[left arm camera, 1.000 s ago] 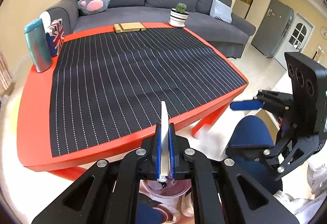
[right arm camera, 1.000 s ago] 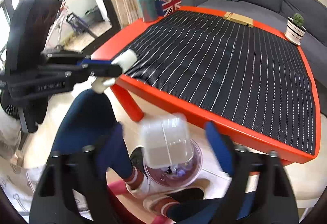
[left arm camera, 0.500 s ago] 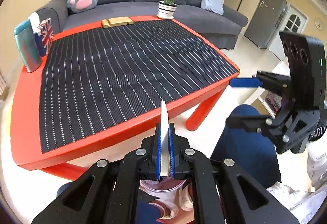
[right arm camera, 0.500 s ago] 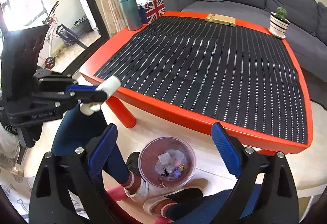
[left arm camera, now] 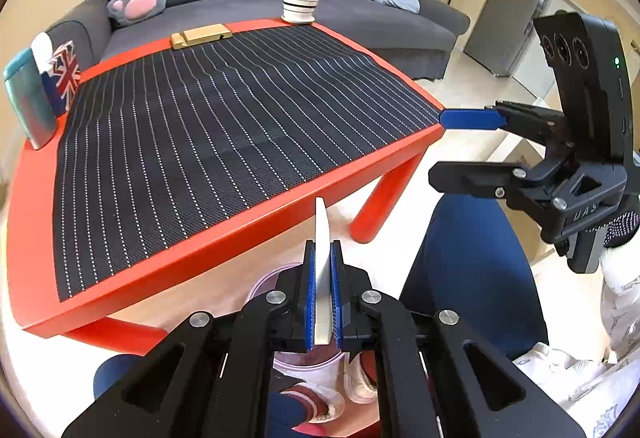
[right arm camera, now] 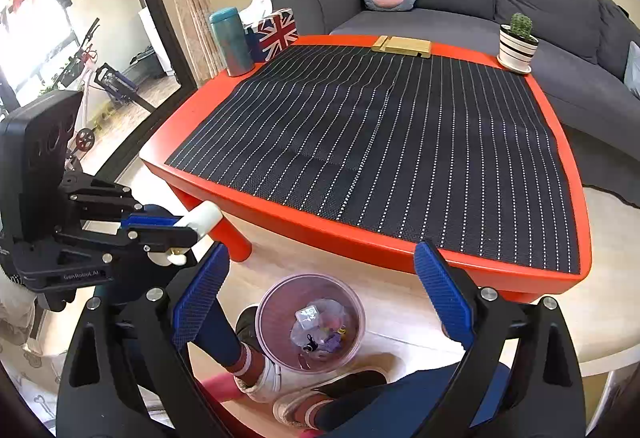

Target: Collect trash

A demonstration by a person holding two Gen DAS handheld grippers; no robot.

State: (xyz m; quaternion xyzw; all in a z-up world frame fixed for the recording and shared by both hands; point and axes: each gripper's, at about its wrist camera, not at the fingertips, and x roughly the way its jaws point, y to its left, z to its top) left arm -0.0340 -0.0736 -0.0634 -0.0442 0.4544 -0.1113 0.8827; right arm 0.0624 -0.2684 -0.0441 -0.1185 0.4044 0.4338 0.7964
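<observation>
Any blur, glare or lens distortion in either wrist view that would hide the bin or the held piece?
Left wrist view: sharp, strong fisheye bowing the red table; the bin is mostly hidden behind the left hand-held gripper shut on a white piece. Right wrist view: sharp; window overexposed at left; bin clear between the right hand-held gripper's open jaws.

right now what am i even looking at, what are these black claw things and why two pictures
Each picture comes from a camera on a hand-held claw; a person holds one per hand. The left claw's view shows the left gripper shut on a flat white piece of trash. The right claw's view shows the right gripper, jaws wide, just been opening, nothing between them, above a clear trash bin on the floor holding scraps. Between the views stands a red table with a striped black mat, a teal tumbler, a Union Jack tissue box, a wooden block and a potted cactus.
</observation>
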